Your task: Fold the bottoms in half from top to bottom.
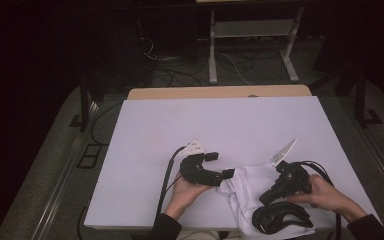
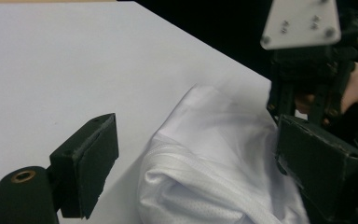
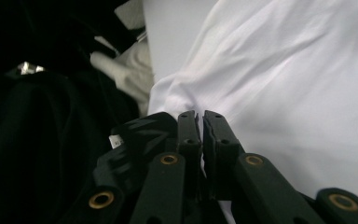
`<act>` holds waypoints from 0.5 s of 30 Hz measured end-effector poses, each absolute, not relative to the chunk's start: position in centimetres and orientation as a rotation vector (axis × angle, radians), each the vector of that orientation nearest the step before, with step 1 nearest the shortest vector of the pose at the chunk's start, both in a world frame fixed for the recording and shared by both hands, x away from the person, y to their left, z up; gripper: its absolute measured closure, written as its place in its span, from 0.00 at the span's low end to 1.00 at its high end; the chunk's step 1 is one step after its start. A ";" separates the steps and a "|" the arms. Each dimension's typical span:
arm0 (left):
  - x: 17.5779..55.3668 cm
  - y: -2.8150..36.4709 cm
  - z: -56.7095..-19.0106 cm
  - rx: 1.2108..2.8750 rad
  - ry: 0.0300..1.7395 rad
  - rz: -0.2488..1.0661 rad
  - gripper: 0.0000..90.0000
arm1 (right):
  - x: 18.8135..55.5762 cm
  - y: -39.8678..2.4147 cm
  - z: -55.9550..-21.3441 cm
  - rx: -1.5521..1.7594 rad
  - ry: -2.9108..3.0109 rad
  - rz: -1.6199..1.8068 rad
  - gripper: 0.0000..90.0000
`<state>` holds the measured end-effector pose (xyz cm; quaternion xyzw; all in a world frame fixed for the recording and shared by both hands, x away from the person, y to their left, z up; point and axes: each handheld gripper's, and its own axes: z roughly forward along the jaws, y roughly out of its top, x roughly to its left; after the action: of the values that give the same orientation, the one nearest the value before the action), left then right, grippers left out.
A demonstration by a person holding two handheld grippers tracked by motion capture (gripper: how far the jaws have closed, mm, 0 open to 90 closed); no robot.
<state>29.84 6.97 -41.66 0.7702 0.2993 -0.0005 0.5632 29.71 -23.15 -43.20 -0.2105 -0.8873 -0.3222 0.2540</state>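
- A white garment (image 1: 250, 187) lies crumpled at the near edge of the worktop (image 1: 220, 125), right of centre, between the person's two hands.
- The left gripper (image 1: 220, 165) sits just left of the garment, held in the left hand (image 1: 185, 192), and points right toward the cloth.
- Its jaws stand wide apart; in the left gripper view the garment's folded, seamed edge (image 2: 200, 168) lies between them, and neither pad presses on it.
- The right gripper (image 1: 267, 197) rests over the right part of the garment, held in the right hand (image 1: 325, 195), its grey plate (image 1: 284, 151) tilted up on the far side.
- Its jaws are pressed together; in the right gripper view their tips (image 3: 198, 121) meet at a bunched fold of the white cloth (image 3: 177, 100), but whether any cloth is pinched between them cannot be told.
- A dark, rounded object (image 1: 280, 218) lies on the garment's near right part, just in front of the right gripper.
- The rest of the worktop is a pale, flat sheet reaching to the far side.
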 end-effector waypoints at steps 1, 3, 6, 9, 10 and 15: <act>29.9 7.0 -41.7 1.812 0.708 -0.001 0.14 | 29.4 -23.1 -43.3 -0.561 -2.414 -0.870 0.94; 29.9 7.0 -41.7 1.812 0.711 -0.001 0.14 | 28.9 -23.0 -43.4 -0.537 -2.424 -0.854 0.94; 30.0 7.0 -41.8 1.815 0.715 -0.002 0.14 | 28.3 -23.0 -43.6 -0.501 -2.427 -0.853 0.94; 30.1 6.9 -41.9 1.816 0.720 -0.004 0.14 | 27.7 -23.1 -43.6 -0.479 -2.425 -0.857 0.94; 30.1 6.9 -41.9 1.817 0.723 -0.004 0.14 | 27.6 -23.1 -43.7 -0.469 -2.428 -0.856 0.94; 30.3 6.8 -42.2 1.824 0.740 -0.008 0.13 | 26.7 -23.0 -44.0 -0.447 -2.462 -0.838 0.93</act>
<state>30.33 6.76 -42.19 0.7717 0.3131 -0.0033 0.5536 26.72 -23.02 -43.96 -0.1642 -0.9036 -0.3077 0.2488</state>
